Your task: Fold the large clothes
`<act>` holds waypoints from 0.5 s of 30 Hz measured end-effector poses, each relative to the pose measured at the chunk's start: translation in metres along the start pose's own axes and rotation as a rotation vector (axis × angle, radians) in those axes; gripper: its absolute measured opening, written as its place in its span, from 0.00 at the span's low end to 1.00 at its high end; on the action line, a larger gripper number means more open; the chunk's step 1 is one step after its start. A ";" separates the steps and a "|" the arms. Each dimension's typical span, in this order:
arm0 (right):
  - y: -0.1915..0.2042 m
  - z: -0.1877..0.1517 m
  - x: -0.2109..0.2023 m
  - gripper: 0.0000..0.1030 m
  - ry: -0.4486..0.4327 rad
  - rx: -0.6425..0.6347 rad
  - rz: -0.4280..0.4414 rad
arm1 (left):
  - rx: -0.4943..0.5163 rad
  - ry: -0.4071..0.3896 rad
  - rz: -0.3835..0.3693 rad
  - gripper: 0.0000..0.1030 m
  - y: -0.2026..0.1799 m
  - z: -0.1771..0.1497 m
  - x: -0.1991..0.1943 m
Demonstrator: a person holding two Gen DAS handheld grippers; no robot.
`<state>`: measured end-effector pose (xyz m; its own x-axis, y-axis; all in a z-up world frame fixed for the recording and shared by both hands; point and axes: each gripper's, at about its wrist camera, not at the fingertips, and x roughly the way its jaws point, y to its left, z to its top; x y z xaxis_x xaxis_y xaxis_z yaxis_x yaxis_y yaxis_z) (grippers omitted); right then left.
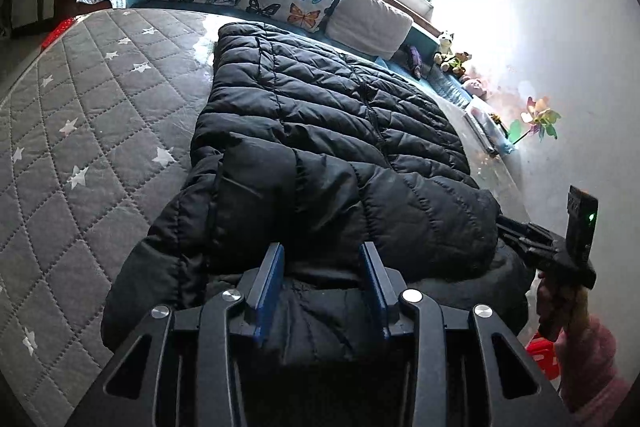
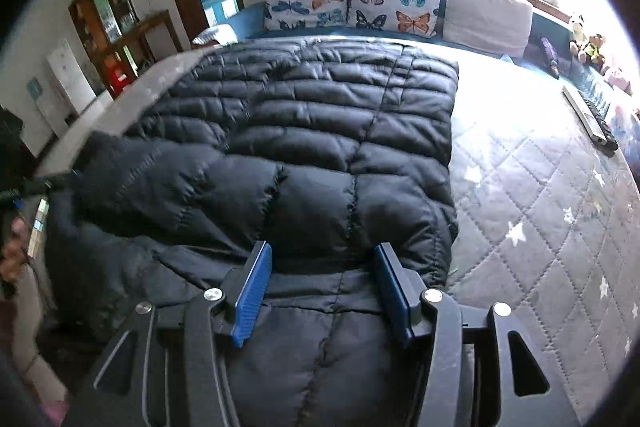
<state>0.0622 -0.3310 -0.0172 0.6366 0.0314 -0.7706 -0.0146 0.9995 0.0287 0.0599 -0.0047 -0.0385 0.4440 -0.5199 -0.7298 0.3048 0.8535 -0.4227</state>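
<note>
Both grippers, left (image 1: 322,267) and right (image 2: 322,267), hover with fingers spread, empty, over the jacket (image 1: 320,131) (slippery shell): a shallow pinch may slip.

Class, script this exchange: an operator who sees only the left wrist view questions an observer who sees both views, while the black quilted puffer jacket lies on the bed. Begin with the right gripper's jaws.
Operator: My view shows the right gripper only side-on. Are its jaws open?
Observer: Yes. Its blue pads stand well apart, either side of the near fold of the black quilted puffer jacket.
Operator: What stands beyond the left side of the grey star-quilted mattress?
Observer: A wooden glass-fronted cabinet stands against the wall.
</note>
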 end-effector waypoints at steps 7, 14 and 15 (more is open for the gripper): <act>0.005 0.006 -0.020 0.57 0.015 -0.067 -0.041 | 0.013 0.014 0.021 0.39 -0.003 0.002 -0.005; 0.040 0.024 -0.031 0.57 -0.019 -0.108 0.035 | 0.089 -0.056 -0.010 0.39 -0.041 0.012 -0.044; 0.048 0.025 -0.024 0.57 -0.007 -0.117 0.048 | 0.097 -0.061 -0.029 0.39 -0.047 0.013 -0.047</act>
<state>0.0655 -0.2843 0.0183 0.6380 0.0796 -0.7659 -0.1347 0.9908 -0.0092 0.0353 -0.0212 0.0225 0.4834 -0.5480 -0.6826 0.3971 0.8322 -0.3869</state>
